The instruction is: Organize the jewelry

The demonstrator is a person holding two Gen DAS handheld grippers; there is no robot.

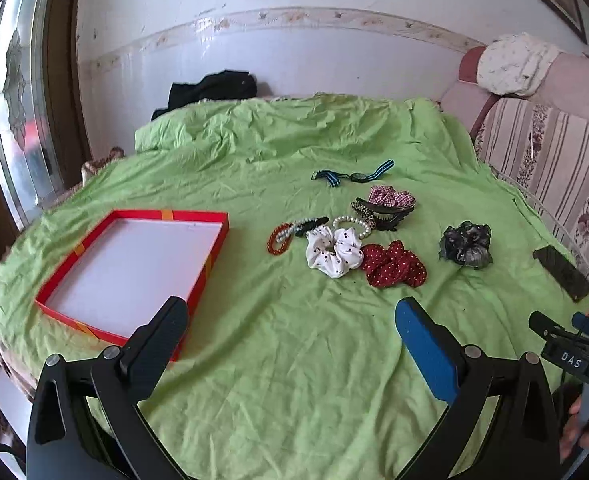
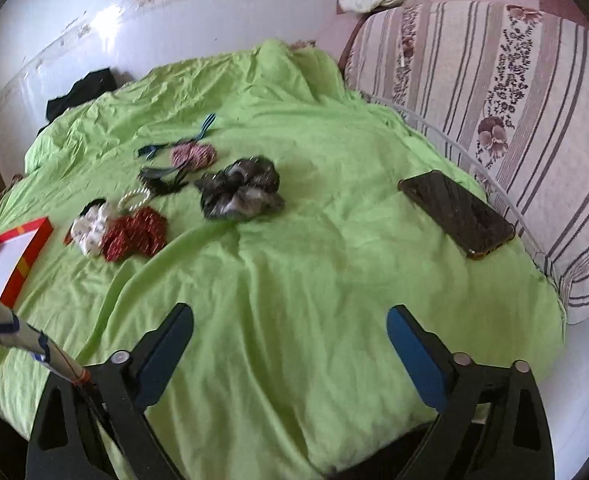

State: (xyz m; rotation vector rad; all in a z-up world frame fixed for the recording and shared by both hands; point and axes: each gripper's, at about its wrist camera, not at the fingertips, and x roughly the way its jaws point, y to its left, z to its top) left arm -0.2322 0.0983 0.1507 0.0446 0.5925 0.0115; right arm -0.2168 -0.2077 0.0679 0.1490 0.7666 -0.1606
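Both grippers up over the green sheet (image 1: 294, 360), nothing in either. Left gripper (image 1: 292, 320) has its 2 fingers spread wide, only bare sheet showing between them; its left finger (image 1: 162, 332) overlaps the near corner of the red box (image 1: 210, 256) in the view, but I can't tell whether it touches. Right gripper (image 2: 290, 328) is likewise spread wide, pads clear of everything, sheet only in the gap. The red box is shallow, white inside, nothing in it, lying flat on the left part of the sheet. The hair things and bracelets sit in a loose cluster to its right, well ahead of both grippers: white scrunchie (image 1: 334, 254) touching the red dotted scrunchie (image 1: 394, 266), pearl bracelet (image 1: 352, 224) just behind them, red bead bracelet (image 1: 278, 238) and a dark clip (image 1: 312, 225) on the box side, dark claw clip (image 1: 386, 214) and a pink checked scrunchie (image 1: 392, 196) further back, blue striped band (image 1: 352, 176) furthest. Grey-black scrunchie (image 2: 240, 192) lies apart to the right of the cluster. A phone (image 2: 456, 214) lies face up near the sheet's right edge, beside the striped cushion (image 2: 494, 92). Right view is slightly blurred.
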